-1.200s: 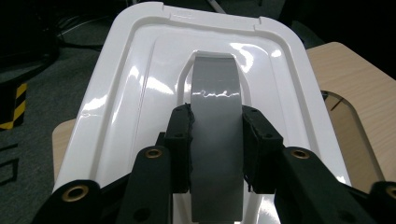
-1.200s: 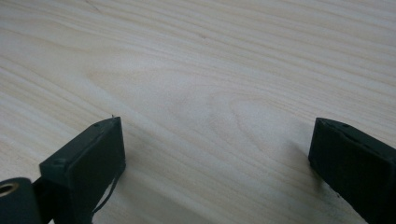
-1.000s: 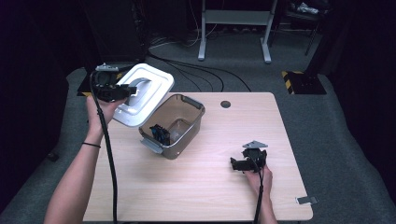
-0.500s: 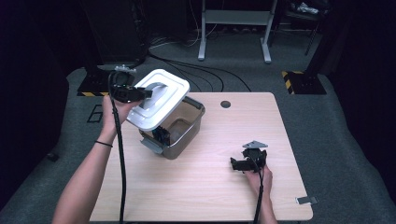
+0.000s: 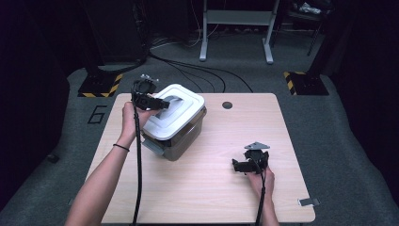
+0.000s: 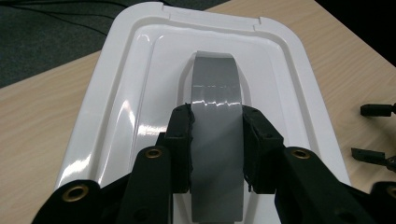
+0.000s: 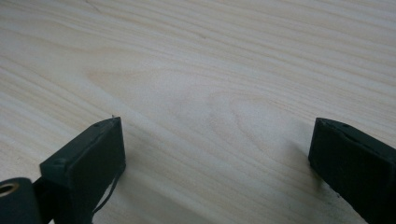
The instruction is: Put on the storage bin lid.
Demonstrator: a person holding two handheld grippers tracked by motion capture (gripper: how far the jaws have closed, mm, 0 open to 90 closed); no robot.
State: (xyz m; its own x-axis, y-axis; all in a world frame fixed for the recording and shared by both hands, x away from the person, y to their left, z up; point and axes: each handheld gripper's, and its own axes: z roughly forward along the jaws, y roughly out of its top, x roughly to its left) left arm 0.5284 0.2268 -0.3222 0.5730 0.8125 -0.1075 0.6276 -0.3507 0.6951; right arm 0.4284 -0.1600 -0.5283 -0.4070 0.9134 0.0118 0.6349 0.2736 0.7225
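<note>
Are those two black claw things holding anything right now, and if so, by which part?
The left gripper holds the white plastic lid by its grey handle strap, fingers pressed on either side. The right gripper holds nothing.

- A light wooden table (image 5: 202, 188) is standing on a grey carpeted floor (image 5: 348, 141), its grain showing plainly in the right gripper view (image 7: 210, 70).
- A small dark round cable port (image 5: 227, 105) is sitting in the tabletop near the far edge.
- Two yellow-and-black striped blocks are lying on the floor beyond the table, one at the far left (image 5: 99, 86) and one at the far right (image 5: 303, 82).
- Black cables (image 5: 197, 73) are snaking across the floor behind the table.
- A grey metal frame (image 5: 235, 28) is standing at the back.
- A white figure 6 (image 5: 96, 114) is showing on the floor at the table's left.
- A small grey tab (image 5: 308, 202) is lying by the table's near right corner.
</note>
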